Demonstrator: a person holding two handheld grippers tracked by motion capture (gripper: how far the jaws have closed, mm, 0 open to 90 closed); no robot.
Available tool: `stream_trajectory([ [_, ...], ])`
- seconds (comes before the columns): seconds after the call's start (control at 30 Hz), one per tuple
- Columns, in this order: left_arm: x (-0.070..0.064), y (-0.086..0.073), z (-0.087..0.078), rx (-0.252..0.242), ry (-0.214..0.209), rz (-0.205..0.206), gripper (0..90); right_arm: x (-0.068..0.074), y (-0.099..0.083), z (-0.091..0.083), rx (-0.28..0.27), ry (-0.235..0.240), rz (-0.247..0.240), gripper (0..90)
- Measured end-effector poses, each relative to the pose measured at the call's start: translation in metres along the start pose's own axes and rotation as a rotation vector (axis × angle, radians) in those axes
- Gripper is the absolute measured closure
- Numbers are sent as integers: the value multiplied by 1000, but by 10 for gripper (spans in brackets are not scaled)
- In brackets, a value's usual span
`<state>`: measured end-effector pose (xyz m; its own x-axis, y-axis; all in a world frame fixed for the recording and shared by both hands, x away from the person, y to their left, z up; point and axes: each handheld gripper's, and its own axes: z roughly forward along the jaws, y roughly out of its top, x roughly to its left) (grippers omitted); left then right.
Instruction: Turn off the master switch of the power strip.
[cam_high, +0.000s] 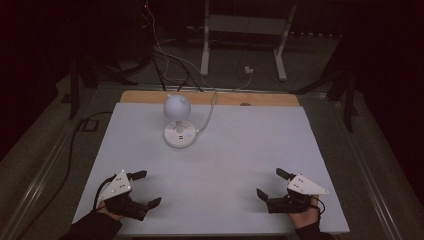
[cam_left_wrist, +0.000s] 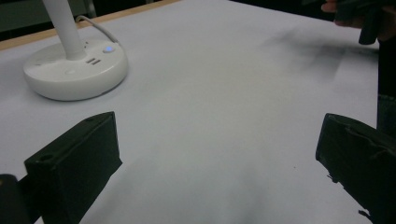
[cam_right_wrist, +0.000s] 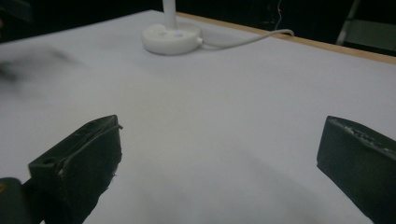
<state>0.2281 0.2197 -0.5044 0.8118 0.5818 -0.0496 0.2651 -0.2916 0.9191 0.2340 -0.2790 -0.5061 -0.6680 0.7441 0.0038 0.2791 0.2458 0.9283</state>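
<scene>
A white desk lamp (cam_high: 178, 120) stands at the back middle of the white table (cam_high: 215, 165), its round head above a round base (cam_left_wrist: 74, 70) with a lit blue button. The base (cam_right_wrist: 172, 37) has a white cord (cam_right_wrist: 247, 39) running off to the rear. My left gripper (cam_high: 147, 188) rests near the front left edge, jaws wide apart, nothing between them. My right gripper (cam_high: 270, 184) lies near the front right edge, also open and empty. In the left gripper view the other hand (cam_left_wrist: 355, 14) with its gripper appears at top right.
The table's wooden back edge (cam_high: 210, 97) shows beyond the white top. Behind it on the dark floor are cables (cam_high: 165, 60) and a white metal stand (cam_high: 245, 35). A dark cable (cam_high: 70, 150) runs along the floor at the left.
</scene>
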Motion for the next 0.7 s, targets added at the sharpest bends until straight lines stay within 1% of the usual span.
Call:
stream_trajectory([
  [0.13, -1, 0, 1, 6, -6, 11, 3, 1, 1, 0, -11, 5, -9, 0],
  [0.17, -2, 0, 1, 9, -5, 13, 3, 1, 1, -1, -15, 0, -15, 0],
  [0.4, -1, 0, 0, 8, -3, 11, 3, 4, 2, -1, -15, -6, -36, 0],
  [0.47, -1, 0, 0, 9, -3, 12, 3, 3, 2, -2, -26, -17, -25, 0],
  [0.63, -1, 2, -1, 14, -3, 3, 3, 3, 4, -4, -29, -27, -28, 0],
  [0.7, -1, 2, -2, 17, -5, 9, 3, 4, 4, -4, -33, -31, -27, 0],
])
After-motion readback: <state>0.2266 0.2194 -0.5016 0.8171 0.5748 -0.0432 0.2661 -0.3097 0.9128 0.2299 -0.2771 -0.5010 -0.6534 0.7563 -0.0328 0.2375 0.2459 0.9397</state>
